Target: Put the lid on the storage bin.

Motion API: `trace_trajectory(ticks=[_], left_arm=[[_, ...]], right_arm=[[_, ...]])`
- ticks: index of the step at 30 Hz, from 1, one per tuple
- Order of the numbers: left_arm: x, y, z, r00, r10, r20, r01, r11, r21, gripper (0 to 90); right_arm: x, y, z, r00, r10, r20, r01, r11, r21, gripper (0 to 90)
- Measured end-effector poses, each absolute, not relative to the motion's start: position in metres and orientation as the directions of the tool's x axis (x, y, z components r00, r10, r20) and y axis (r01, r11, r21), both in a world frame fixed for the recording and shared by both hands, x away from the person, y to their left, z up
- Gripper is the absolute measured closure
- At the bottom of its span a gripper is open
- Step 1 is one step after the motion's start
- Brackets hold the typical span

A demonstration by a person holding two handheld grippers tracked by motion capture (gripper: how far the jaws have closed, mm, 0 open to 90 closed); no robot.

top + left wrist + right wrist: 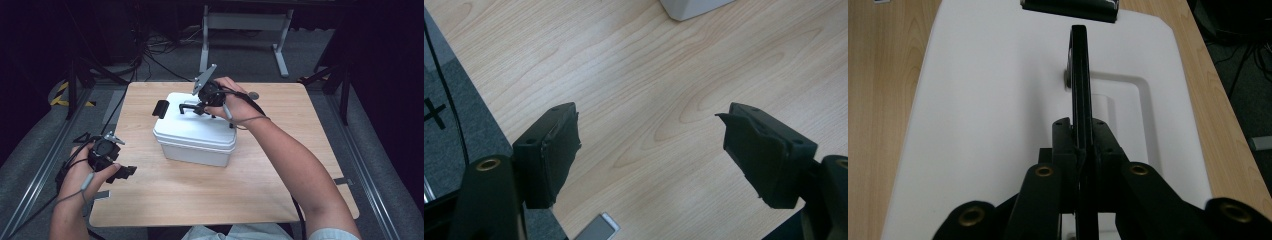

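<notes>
A white plastic box [195, 135] with a lid stands in the middle of the wooden table [280, 165]. Its black carrying handle [1079, 75] is raised upright above the lid [988, 100]. My right gripper [1080, 137] is shut on that handle from the near end, jaws pressed flat on both sides; from above it sits over the lid's far side [202, 105]. A black latch [160, 109] hangs off the box's left end. My left gripper [649, 150] is open over bare wood, near the table's left front edge [127, 171], with nothing between its pads.
A corner of the white box [694, 7] reaches into the top of the left gripper view. A grey tape tab [599, 230] lies at the table's near edge. Dark floor, cables [150, 50] and a metal stand [245, 30] lie beyond the table.
</notes>
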State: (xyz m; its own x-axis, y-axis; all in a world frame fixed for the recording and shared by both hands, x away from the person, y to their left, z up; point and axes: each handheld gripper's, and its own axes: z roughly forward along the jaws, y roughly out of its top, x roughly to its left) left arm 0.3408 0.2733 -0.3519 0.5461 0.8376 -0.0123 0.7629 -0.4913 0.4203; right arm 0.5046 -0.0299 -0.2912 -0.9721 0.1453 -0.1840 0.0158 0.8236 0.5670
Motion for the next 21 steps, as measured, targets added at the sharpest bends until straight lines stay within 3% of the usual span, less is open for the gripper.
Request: trace_trajectory(ticks=[21], left_arm=[[0.3412,0.2716,-0.3529,0.548,0.836,-0.014,0.764,-0.494,0.416,22.9]], right_arm=[[0.4978,-0.0335,-0.3016,-0.975,0.122,-0.185,-0.003,0.827,0.562,82.8]])
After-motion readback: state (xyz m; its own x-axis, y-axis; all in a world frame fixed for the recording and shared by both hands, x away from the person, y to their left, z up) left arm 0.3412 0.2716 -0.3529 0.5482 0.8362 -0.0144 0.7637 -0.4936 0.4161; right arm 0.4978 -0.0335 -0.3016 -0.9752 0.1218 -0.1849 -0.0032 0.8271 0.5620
